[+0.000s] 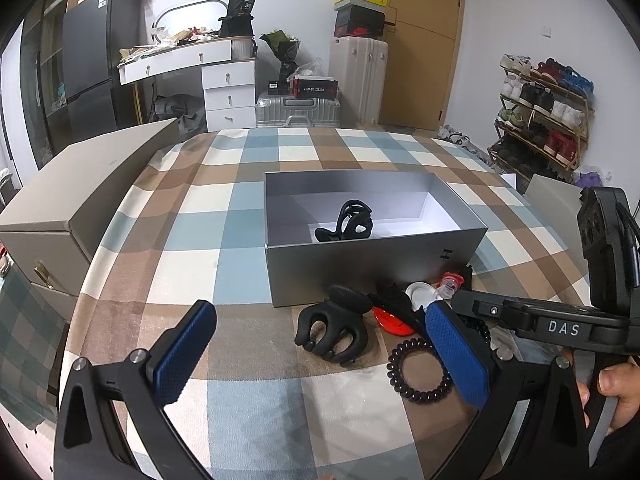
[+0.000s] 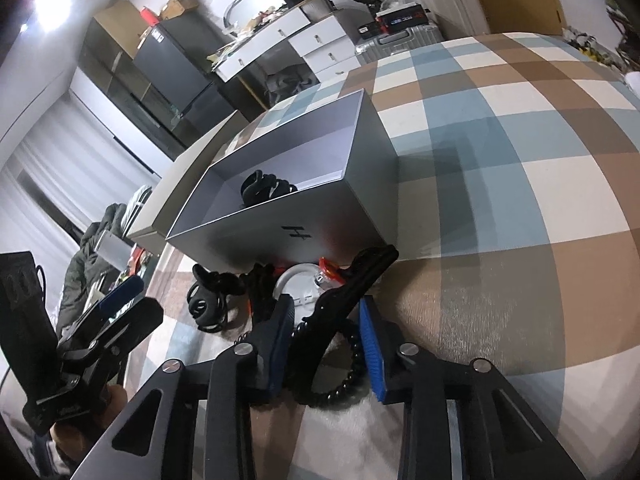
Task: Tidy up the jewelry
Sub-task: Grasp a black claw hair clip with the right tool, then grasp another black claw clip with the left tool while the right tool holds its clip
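Two hand-held grippers hover over a table covered in a blue, brown and cream checked cloth (image 1: 200,216); the left gripper (image 1: 320,344) has its blue-padded fingers spread wide with nothing between them, framing a small pile of hair accessories. Within that pile, a black claw clip (image 1: 332,334) lies just in front of a grey open box (image 1: 372,264); a black spiral hair tie (image 1: 420,372) lies beside it, near a red item and a white round piece too cluttered to name. Inside the box, a second black claw clip (image 1: 352,222) rests on the white floor. From the right wrist view, the right gripper (image 2: 326,340) has its jaws drawn in narrow around a long black hair clip (image 2: 352,292), which stands between the pads and slants up toward the box; whether both pads actually press on it cannot be told. A person's hand (image 1: 616,392) holds the right gripper's handle at the frame's edge.
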The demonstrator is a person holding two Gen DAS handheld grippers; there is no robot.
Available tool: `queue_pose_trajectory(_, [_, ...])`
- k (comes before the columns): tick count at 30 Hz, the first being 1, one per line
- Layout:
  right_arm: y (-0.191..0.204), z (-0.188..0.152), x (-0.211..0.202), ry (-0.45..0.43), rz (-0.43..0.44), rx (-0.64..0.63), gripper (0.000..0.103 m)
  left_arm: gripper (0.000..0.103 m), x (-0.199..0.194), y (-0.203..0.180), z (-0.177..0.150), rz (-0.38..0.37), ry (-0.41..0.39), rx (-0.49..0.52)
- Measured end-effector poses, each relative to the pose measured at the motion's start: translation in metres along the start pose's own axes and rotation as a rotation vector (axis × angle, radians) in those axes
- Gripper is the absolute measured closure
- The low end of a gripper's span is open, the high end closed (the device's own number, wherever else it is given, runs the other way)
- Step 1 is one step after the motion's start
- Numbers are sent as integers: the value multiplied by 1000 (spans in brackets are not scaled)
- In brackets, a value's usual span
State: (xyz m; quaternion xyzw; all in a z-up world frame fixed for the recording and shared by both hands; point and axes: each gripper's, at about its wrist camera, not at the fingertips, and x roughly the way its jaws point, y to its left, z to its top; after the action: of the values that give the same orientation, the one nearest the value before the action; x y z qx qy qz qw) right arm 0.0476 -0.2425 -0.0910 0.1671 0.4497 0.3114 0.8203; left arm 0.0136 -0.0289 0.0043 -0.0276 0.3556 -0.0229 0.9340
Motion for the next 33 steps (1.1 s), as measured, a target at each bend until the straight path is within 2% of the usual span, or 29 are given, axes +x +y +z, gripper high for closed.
queue_pose_trajectory(4, [4, -2, -7, -17, 8, -22, 86, 1, 0, -1, -1, -1, 3, 4])
queue_pose_trajectory(17, [10, 1, -30, -84, 82, -43, 87, 1, 0, -4, -4, 11, 12, 15])
queue_pose_trajectory(20, [11, 4, -37, -120, 117, -39, 87, 1, 6, -1, -6, 16, 30, 8])
queue_pose_trajectory(28, [11, 6, -48, -166, 137, -35, 87, 1, 23, 3, -10, 42, 100, -23])
queue_pose_trajectory(32, [7, 8, -51, -188, 141, -16, 87, 2, 27, 2, -12, 16, 128, -32])
queue_pose_trajectory(33, [5, 8, -52, -190, 140, -13, 87, 5, 28, 1, -12, 10, 129, -27])
